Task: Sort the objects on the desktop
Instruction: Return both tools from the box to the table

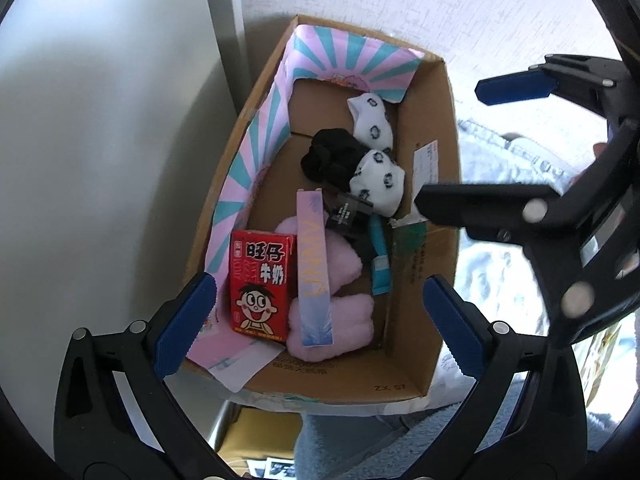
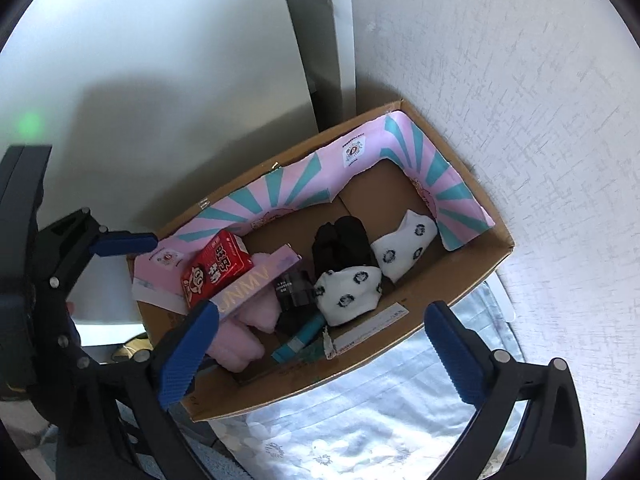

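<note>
Cardboard box [image 1: 434, 128] sits under both your grippers. Left gripper [image 1: 320, 322] and right gripper [image 2: 320, 350] hang above it, jaws spread wide, holding nothing. Red milk carton [image 1: 260, 286] lies in the box, just beside the pink fluffy slippers [image 1: 336, 308]; patterned white socks [image 2: 350, 290] and black socks [image 2: 344, 246] sit further in.

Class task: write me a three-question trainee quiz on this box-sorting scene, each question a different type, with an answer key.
1. True or false: the left gripper holds the red milk carton.
2. What rests across the pink fluffy item? A) long UNMV box B) black sock C) teal tube
3. How many white patterned socks lie in the cardboard box?

Key: 1 false; 2 A; 3 two.
</note>
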The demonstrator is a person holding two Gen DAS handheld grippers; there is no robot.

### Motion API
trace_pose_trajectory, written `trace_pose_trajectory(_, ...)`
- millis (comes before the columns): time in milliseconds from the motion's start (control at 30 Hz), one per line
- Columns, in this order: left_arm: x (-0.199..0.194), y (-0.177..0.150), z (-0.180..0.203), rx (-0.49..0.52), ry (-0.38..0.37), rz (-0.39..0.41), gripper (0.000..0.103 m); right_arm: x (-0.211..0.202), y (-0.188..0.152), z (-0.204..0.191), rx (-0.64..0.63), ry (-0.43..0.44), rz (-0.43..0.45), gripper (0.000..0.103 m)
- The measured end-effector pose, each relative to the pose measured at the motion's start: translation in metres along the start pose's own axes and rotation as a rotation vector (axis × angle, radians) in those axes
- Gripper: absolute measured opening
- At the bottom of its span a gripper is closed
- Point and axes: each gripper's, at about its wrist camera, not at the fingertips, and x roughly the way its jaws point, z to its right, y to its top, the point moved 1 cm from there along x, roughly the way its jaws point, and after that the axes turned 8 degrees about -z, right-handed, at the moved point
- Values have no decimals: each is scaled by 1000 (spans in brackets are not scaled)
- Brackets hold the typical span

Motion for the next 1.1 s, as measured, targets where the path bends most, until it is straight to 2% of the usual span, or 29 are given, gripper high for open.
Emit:
trace_pose_trajectory(100,-3,-1,2,10,9,8,103,-2,-2,-5,-16,-29,1,102)
trace_pose_trajectory(200,-9,-1,6,17,-6,8,103,-6,-4,-3,-1,-8,14,102)
trace_pose_trajectory(267,-13,1,10,27,-26,14,103,-12,-6,1,29,8,26,102)
trace_pose_trajectory(433,-22,12,31,83,-11,35,103,-31,-17,16,87,-4,74,102)
trace_pose_trajectory(533,-23,21,46,108,-41,36,103,-45,-32,34,150,23,100,102)
trace_pose_trajectory(700,-19,32,82,174,-82,20,103,-64,-67,70,293,77,158,103)
trace_pose_trajectory(833,-14,35,114,235,-104,1,103,-77,-100,100,403,41,201,103)
trace_pose_trajectory(1000,-2,37,153,296,-100,-27,103,-85,-145,138,558,63,203,103)
trace_pose_trajectory(1100,4,38,176,332,-113,-31,103,-88,-175,153,615,40,200,103)
